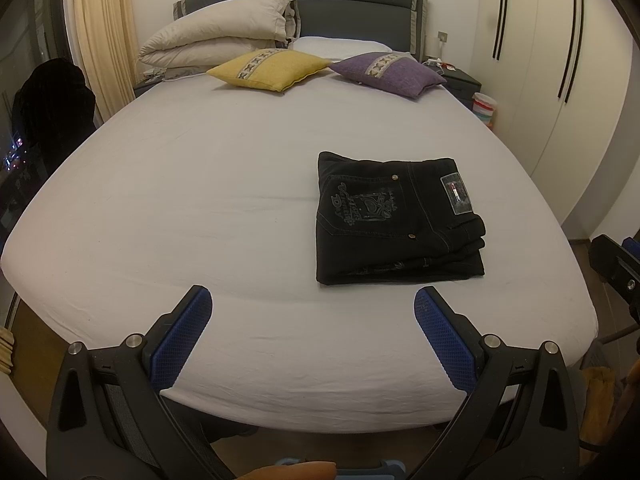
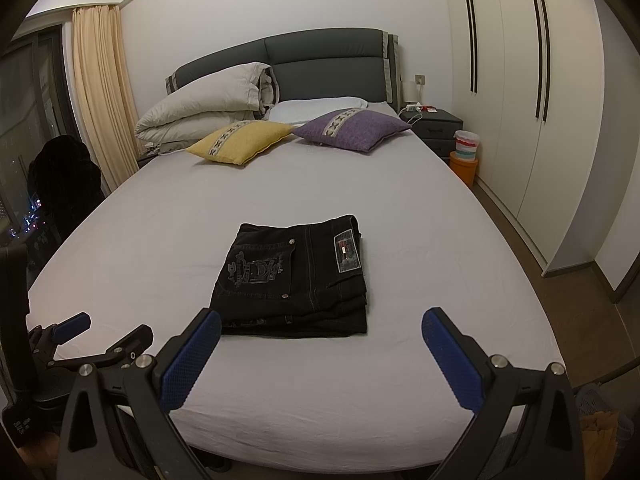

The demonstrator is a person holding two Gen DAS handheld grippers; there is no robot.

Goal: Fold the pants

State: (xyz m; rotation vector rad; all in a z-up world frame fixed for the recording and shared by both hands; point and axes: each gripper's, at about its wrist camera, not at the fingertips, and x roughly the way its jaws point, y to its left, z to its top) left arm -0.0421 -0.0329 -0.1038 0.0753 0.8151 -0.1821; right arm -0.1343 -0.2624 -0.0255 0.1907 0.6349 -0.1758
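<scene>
Folding looks finished: pants (image 2: 294, 280) stacked compactly on bed (image 2: 360, 392).
Both pairs of fingers (image 1: 188, 332) (image 2: 448, 356) apart, empty; probably nothing left but withdrawing.

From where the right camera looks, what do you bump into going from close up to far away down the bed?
Right tool → folded black pants → yellow cushion → folded duvet → dark headboard.

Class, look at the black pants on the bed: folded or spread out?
Folded. The black pants lie as a compact stacked rectangle on the bed, layered edges showing at the right, back pocket on top.
</scene>
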